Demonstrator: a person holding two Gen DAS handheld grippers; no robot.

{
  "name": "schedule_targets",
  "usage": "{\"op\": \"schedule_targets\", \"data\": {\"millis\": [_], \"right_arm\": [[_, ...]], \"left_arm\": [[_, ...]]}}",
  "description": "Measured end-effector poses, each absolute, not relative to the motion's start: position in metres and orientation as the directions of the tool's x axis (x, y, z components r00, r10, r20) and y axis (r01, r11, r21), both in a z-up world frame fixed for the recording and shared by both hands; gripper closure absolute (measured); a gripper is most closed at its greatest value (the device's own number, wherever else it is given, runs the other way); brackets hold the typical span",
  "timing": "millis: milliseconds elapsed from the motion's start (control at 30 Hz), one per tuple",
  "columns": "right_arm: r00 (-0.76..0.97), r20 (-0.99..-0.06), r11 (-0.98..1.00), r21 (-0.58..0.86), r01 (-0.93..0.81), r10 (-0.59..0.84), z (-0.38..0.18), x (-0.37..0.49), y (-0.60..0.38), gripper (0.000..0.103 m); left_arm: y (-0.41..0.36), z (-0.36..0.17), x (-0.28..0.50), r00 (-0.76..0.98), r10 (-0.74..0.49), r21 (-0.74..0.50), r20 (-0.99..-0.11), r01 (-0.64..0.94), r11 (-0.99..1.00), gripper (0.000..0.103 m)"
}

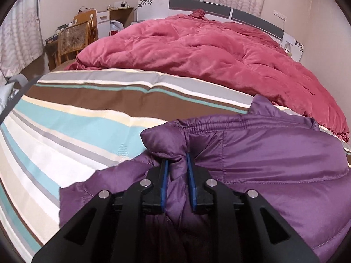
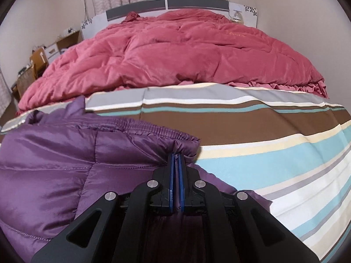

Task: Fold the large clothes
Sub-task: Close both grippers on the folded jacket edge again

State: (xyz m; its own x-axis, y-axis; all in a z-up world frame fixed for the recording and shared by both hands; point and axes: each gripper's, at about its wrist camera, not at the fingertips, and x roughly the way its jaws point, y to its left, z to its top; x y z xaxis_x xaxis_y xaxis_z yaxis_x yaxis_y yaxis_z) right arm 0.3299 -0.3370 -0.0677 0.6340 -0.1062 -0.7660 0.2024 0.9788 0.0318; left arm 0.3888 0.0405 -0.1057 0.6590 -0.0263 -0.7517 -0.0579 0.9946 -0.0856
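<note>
**Both tongs gripping the purple jacket's hem, mid-fold**

Nearest the lens, the left gripper (image 1: 177, 164) is clenched on a thick bunch of the purple padded jacket (image 1: 274, 160), and the right gripper (image 2: 176, 156) is pinched nearly flat on its elastic hem (image 2: 153, 129). The jacket lies under and between them on the striped sheet (image 1: 76, 118); the red quilt (image 2: 175, 54) is heaped beyond. I'd say a fold is underway: next, carry both corners forward together, level, then let go.
</note>
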Motion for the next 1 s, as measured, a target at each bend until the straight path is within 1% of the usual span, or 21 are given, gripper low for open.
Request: {"op": "schedule_targets", "data": {"millis": [133,233,300,333,367,400,433,600,667,700,767,833,867,900,933,1000], "right_arm": [[0.628,-0.76,0.978,-0.046,0.206,-0.168,-0.07,0.332,-0.328,0.099],[0.625,-0.758,0.976,-0.074,0.206,-0.189,-0.07,0.331,-0.324,0.099],[0.625,-0.757,0.976,-0.075,0.206,-0.19,-0.071,0.331,-0.324,0.099],[0.625,-0.757,0.976,-0.076,0.206,-0.191,-0.071,0.331,-0.324,0.099],[0.625,-0.756,0.975,-0.078,0.206,-0.193,-0.071,0.331,-0.324,0.099],[0.625,-0.755,0.975,-0.082,0.207,-0.196,-0.071,0.331,-0.325,0.099],[0.625,-0.755,0.975,-0.085,0.207,-0.198,-0.071,0.33,-0.325,0.099],[0.626,-0.755,0.975,-0.084,0.207,-0.198,-0.07,0.33,-0.325,0.099],[0.627,-0.754,0.975,-0.081,0.206,-0.195,-0.07,0.33,-0.325,0.099],[0.627,-0.754,0.975,-0.08,0.207,-0.194,-0.07,0.33,-0.325,0.099],[0.628,-0.754,0.975,-0.077,0.207,-0.193,-0.069,0.33,-0.326,0.099],[0.628,-0.754,0.975,-0.079,0.207,-0.194,-0.069,0.329,-0.326,0.099],[0.628,-0.754,0.975,-0.077,0.207,-0.193,-0.069,0.329,-0.327,0.099],[0.628,-0.754,0.975,-0.077,0.207,-0.192,-0.069,0.33,-0.326,0.099],[0.629,-0.754,0.976,-0.073,0.207,-0.19,-0.069,0.329,-0.327,0.099],[0.63,-0.754,0.976,-0.065,0.207,-0.184,-0.069,0.33,-0.328,0.099]], "left_arm": [[0.04,-0.108,0.388,0.662,-0.028,-0.091,-0.749,-0.061,0.994,0.086],[0.039,-0.107,0.386,0.663,-0.016,-0.073,-0.749,-0.059,0.996,0.085],[0.036,-0.103,0.381,0.664,0.014,-0.041,-0.748,-0.067,0.997,0.076],[0.034,-0.099,0.379,0.668,0.022,-0.031,-0.744,-0.068,0.997,0.059],[0.033,-0.093,0.373,0.68,0.027,-0.023,-0.732,-0.065,0.998,0.039],[0.03,-0.083,0.362,0.711,0.034,-0.016,-0.702,-0.063,0.998,0.034],[0.028,-0.075,0.353,0.735,0.032,-0.014,-0.678,-0.056,0.998,0.033],[-0.013,-0.033,0.319,0.796,-0.033,-0.012,-0.604,0.032,0.999,0.034],[-0.036,-0.026,0.317,0.797,-0.052,0.008,-0.602,0.071,0.997,0.039],[-0.05,-0.026,0.319,0.789,-0.07,0.019,-0.61,0.103,0.994,0.04],[-0.071,-0.032,0.326,0.776,-0.062,0.064,-0.627,0.131,0.989,0.048],[-0.086,-0.05,0.342,0.747,-0.018,0.122,-0.665,0.133,0.984,0.049],[-0.089,-0.058,0.347,0.728,-0.005,0.13,-0.686,0.129,0.983,0.049],[-0.09,-0.073,0.356,0.685,-0.011,0.111,-0.729,0.135,0.985,0.048],[-0.089,-0.083,0.361,0.666,-0.025,0.09,-0.746,0.138,0.986,0.048],[-0.09,-0.092,0.363,0.674,-0.028,0.088,-0.738,0.137,0.987,0.048]]}}
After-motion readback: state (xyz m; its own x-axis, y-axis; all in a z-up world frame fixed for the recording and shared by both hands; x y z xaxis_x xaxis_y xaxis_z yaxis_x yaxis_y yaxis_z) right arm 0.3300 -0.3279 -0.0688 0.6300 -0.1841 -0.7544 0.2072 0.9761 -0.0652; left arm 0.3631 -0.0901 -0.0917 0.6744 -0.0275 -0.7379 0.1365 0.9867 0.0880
